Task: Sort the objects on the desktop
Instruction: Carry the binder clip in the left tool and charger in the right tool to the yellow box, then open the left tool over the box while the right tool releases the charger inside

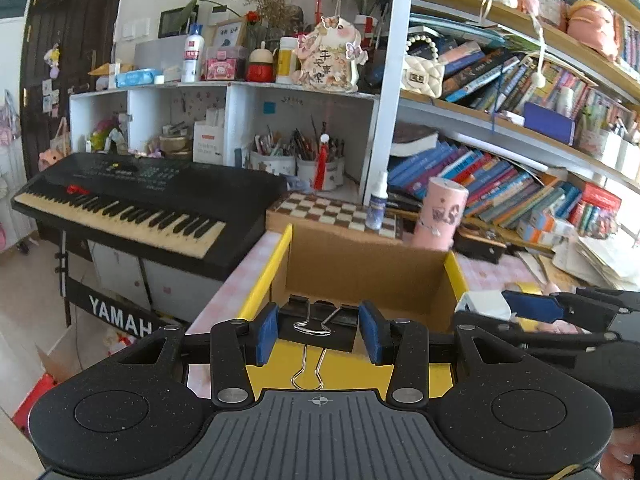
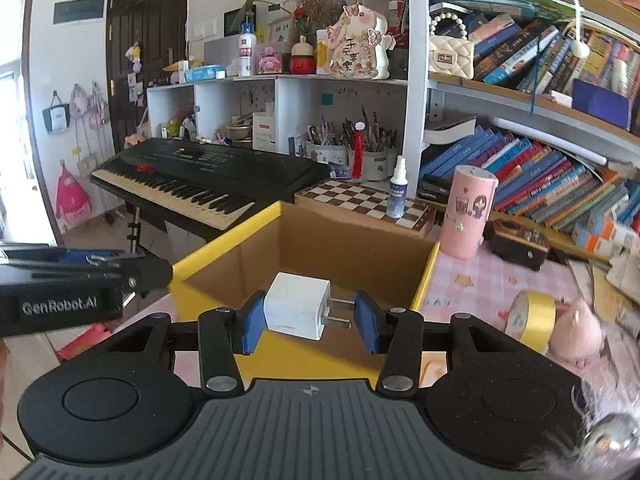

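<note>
A black binder clip (image 1: 318,326) sits between the blue pads of my left gripper (image 1: 319,332), which is shut on it above the near yellow rim of an open cardboard box (image 1: 360,268). My right gripper (image 2: 308,320) is shut on a white plug charger (image 2: 298,306), prongs pointing right, held over the same box (image 2: 320,248). The right gripper with the charger also shows at the right of the left wrist view (image 1: 520,308). The left gripper appears at the left edge of the right wrist view (image 2: 80,280).
A pink checked desk (image 2: 500,280) holds a pink cylinder (image 2: 470,216), a spray bottle (image 2: 396,188), a chessboard (image 2: 360,200), a yellow tape roll (image 2: 532,318) and a pink plush (image 2: 580,332). A black keyboard (image 1: 140,208) stands left. Bookshelves (image 1: 520,120) fill the back right.
</note>
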### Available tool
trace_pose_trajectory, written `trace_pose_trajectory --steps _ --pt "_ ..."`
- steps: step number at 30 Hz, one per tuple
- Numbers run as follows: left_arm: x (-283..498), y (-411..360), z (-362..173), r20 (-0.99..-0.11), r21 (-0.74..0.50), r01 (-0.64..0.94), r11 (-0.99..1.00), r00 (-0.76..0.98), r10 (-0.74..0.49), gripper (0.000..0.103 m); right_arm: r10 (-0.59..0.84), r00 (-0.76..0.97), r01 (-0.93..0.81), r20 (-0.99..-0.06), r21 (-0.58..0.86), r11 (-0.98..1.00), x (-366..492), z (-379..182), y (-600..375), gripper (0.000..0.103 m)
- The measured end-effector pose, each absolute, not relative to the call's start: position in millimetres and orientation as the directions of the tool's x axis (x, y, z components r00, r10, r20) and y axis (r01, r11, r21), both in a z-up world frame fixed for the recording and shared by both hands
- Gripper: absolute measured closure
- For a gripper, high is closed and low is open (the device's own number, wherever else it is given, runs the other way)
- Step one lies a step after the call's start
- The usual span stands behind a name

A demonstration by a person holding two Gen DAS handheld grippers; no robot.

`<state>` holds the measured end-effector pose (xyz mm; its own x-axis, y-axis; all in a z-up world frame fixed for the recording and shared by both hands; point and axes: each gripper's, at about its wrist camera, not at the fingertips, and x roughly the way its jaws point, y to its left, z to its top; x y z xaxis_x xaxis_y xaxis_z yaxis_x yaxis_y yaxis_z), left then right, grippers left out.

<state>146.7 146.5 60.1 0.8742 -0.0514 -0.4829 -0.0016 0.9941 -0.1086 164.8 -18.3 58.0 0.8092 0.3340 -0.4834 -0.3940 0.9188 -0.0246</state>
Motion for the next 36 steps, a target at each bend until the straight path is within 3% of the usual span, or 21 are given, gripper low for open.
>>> trace_pose_trajectory --steps 10,21,25,36 --pt "215 113 42 -0.558 -0.034 -0.025 0.999 0.830 0.002 0.061 0.378 0.727 -0.543 -0.573 -0.142 0.828 239 37 -22 0.059" --pt "270 89 4 -0.677 0.039 -0.012 0.999 0.735 0.035 0.061 0.351 0.566 -0.744 -0.746 -0.277 0.608 304 -12 1 0.059" --pt "280 86 -6 -0.715 0.028 -0.010 1.000 0.698 0.027 0.061 0.328 0.488 -0.796 -0.809 -0.259 0.547 318 -29 5 0.059" --pt "290 75 -27 -0.773 0.040 0.039 0.998 0.634 0.006 0.061 0.338 0.417 -0.854 -0.844 -0.236 0.464 322 -42 10 0.059"
